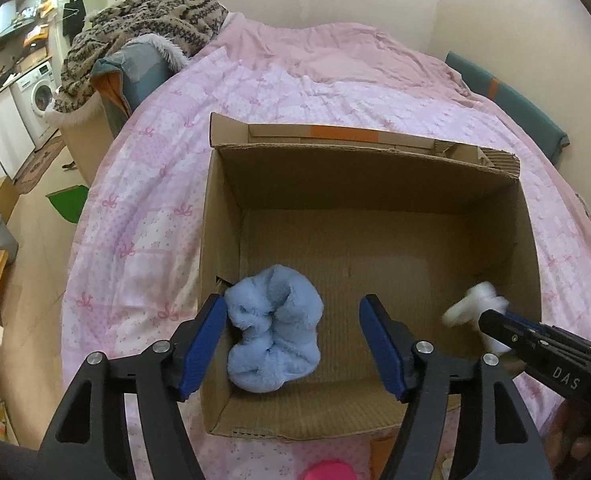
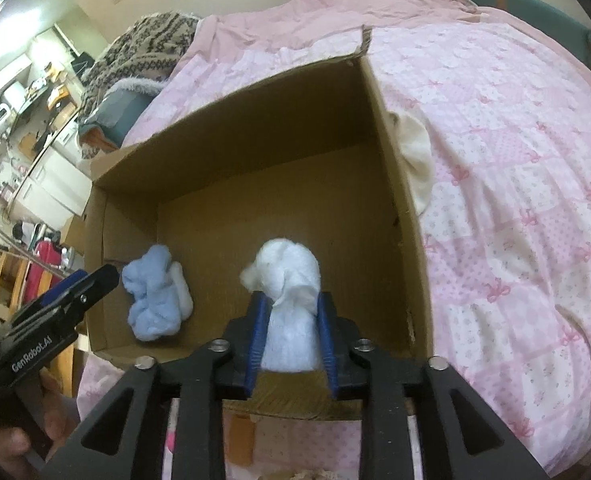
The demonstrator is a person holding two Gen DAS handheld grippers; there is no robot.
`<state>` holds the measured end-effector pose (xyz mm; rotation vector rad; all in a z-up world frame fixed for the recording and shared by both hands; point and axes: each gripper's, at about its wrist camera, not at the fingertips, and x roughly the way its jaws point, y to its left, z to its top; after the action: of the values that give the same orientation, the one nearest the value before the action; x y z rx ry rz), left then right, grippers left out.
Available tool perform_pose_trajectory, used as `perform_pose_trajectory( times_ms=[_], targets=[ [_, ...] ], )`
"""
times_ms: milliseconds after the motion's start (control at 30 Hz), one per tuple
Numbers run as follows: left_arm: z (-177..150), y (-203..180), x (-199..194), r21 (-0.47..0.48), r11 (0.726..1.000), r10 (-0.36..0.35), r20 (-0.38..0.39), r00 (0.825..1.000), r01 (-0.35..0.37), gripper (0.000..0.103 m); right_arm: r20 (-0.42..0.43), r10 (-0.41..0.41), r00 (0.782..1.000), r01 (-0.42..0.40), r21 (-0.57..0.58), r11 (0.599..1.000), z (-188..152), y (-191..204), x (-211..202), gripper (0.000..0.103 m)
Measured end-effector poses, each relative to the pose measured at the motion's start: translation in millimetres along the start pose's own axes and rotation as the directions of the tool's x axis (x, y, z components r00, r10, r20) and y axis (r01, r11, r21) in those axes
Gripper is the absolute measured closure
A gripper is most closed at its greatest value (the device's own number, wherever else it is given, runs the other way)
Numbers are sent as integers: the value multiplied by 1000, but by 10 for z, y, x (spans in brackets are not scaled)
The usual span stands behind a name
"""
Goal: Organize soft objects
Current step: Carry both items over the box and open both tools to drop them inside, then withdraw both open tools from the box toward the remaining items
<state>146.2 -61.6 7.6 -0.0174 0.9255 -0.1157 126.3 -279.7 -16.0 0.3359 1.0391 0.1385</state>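
Note:
An open cardboard box [image 1: 527, 240] stands on the pink bed; it also shows in the right wrist view [image 2: 399, 184]. A fluffy light-blue soft item [image 1: 273, 330] lies in the box's near left corner, also in the right wrist view [image 2: 153, 294]. My left gripper [image 1: 291, 344] is open above it, jaws wide apart and empty. My right gripper [image 2: 291, 324] is shut on a white fluffy soft item [image 2: 289, 292] and holds it over the box's near right side; the item also shows in the left wrist view [image 1: 475, 304].
A cream soft item [image 2: 417, 160] lies on the pink patterned bedspread [image 2: 515, 200] against the box's right outer wall. A patterned knit blanket [image 1: 143, 28] is heaped at the bed's far left. A pink object [image 1: 329, 470] sits near the bottom edge. A washing machine [image 1: 39, 96] stands far left.

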Motion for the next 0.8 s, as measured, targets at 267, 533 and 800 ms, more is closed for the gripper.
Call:
perform_pose_trajectory(
  times_ms=[267,533,800],
  targets=[
    [28,43,-77,-28,999,-14,12,1000,15,36,101,-1,995,0,13,1000,54,16,-198,27],
    [44,74,-219,-50,999,-18,47,999,20,36,147,6,989,-4,-14,1000,70,69,-344,27],
    [11,108,-405,-43,999,21,89,996,-17,36,178,5,984,1,-37,999,29,139,-501,27]
  ],
)
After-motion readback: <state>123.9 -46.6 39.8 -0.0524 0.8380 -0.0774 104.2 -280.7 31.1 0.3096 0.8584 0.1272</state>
